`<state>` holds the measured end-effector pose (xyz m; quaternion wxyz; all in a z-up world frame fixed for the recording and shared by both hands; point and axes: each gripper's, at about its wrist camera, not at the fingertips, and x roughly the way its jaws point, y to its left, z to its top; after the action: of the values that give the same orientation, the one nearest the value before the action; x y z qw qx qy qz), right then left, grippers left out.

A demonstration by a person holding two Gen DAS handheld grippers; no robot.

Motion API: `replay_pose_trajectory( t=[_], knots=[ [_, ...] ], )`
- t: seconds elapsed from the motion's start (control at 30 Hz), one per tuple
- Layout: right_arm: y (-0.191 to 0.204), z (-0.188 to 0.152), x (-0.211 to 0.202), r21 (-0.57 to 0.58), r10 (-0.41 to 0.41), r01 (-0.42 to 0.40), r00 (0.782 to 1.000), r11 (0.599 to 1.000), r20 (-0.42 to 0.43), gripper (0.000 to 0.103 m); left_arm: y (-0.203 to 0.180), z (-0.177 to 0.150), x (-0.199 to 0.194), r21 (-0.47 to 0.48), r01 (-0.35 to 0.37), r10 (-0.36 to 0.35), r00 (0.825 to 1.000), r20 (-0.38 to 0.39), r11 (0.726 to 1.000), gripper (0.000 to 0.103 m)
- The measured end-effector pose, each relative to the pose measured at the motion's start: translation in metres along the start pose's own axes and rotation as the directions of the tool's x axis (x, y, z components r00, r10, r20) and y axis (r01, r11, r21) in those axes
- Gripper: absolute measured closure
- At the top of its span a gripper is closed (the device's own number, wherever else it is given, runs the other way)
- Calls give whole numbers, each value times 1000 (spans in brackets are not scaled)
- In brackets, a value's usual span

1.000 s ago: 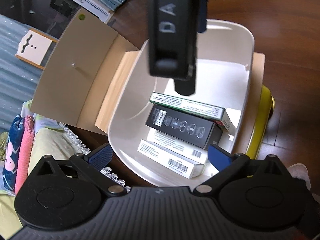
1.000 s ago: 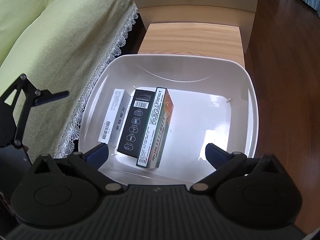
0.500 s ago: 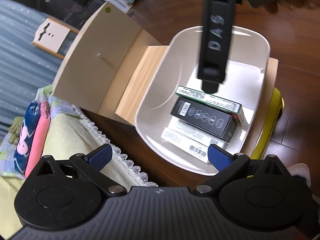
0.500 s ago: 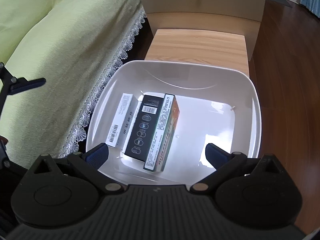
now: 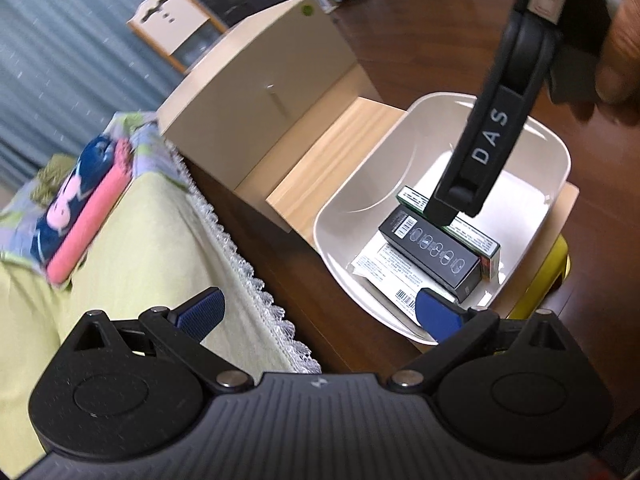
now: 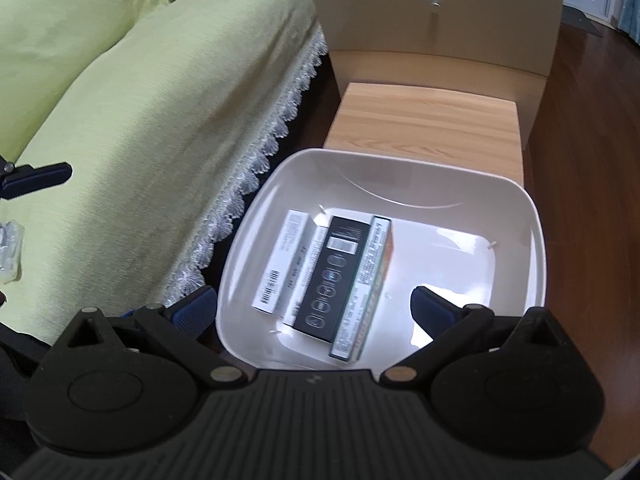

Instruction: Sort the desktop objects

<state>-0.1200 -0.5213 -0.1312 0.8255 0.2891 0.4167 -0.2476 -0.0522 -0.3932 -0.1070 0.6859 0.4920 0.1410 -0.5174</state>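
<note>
A white plastic bin (image 6: 460,256) holds three boxes side by side: a white box (image 6: 280,260), a black box (image 6: 332,276) and a green-edged box (image 6: 368,280) on its side. My right gripper (image 6: 314,308) hangs open above the bin's near rim, holding nothing. In the left wrist view the bin (image 5: 556,152) lies to the right with the black box (image 5: 432,252) in it. My left gripper (image 5: 318,312) is open and empty over the sofa's lace edge. The right gripper's black arm marked DAS reaches down over the boxes, fingertips (image 5: 446,208) above them.
A green sofa cover (image 6: 120,100) with a lace hem lies left of the bin. A light wooden tabletop (image 6: 424,120) and a beige cabinet (image 6: 432,12) stand behind it. A yellow stool (image 5: 556,264) shows under the bin. Dark wood floor (image 6: 592,160) lies on the right.
Both grippers have risen and drawn back from the bin, which now looks smaller. The left one has swung left over the sofa. The boxes have not moved.
</note>
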Motion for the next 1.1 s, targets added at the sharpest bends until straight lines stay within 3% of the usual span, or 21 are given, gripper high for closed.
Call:
replay_pose_trajectory(
  t=[0.2,0.43,0.7,0.87,1.1],
  knots=[
    [17,5,-7,-25,38,-38,999,999,13,1,18,-13,-22,-143,-22,22,1000,0,989,1],
    [39,9,-15,-50,79,-77,997,996,25,1,40,-36,-49,-273,-82,80,997,-19,958,1],
    [85,20,-19,-113,156,-151,987,982,39,1,69,-74,-85,-350,-177,161,984,-75,920,1],
    [134,26,-25,-187,241,-229,969,955,46,1,86,-107,-114,-410,-259,222,965,-137,874,1],
    [199,27,-29,-281,337,-317,941,906,25,1,103,-151,-151,-502,-354,280,935,-219,789,1]
  ],
)
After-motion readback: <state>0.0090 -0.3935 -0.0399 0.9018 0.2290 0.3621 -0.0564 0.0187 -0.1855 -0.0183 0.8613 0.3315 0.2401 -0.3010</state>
